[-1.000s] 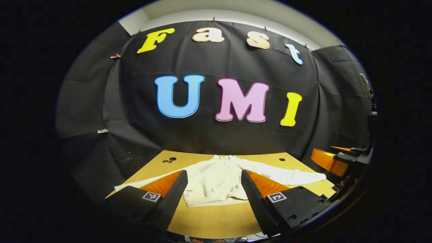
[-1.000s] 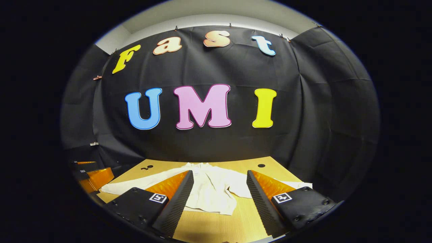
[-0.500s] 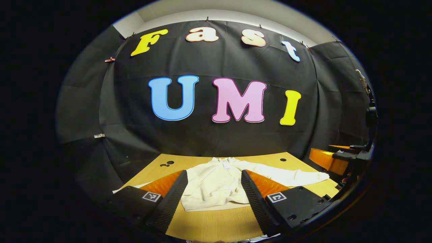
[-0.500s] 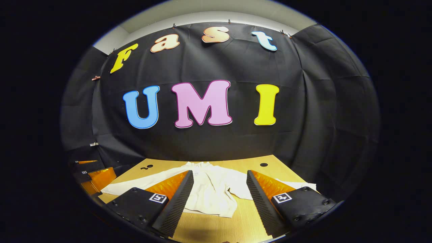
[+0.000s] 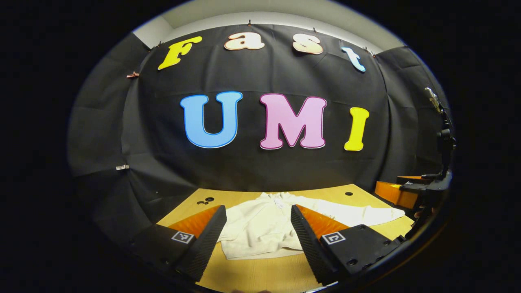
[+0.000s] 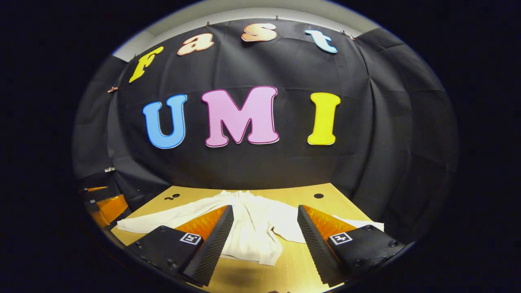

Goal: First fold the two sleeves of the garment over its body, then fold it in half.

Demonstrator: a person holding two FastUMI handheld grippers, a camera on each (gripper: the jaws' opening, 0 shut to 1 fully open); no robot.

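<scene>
Garment [image 5: 260, 230]: pale long-sleeved top, spread flat on the counter [image 5: 260, 272], collar toward the booth wall, hem toward the tools. Some wrinkling across the body. Long axis of the spread sleeves runs across the counter, side to side; body axis runs from hem to collar, away from both tools.

Sleeves: both lie out from the garment body, neither yet folded over it. One sleeve [image 5: 358, 213] reaches from the garment toward the right tool's side; the other sleeve [image 6: 163, 217] reaches toward the left tool's side.

Left tool [image 5: 255, 240]: fingers spread apart, holding nothing, hovering short of the garment's hem, clear of the cloth. The garment body lies straight ahead between its fingers.

Right tool [image 6: 264, 244]: likewise released and empty, on the near side of the garment's hem, not touching it. Its body also shows at the far edge of the left gripper view, beyond the sleeve end.

Judgement: task unstarted; each tool is nearer the sleeve on its own side, so each sleeve end lies outward and ahead of its tool.

Counter: light wood, with small dark holes beyond the garment's collar.
</scene>
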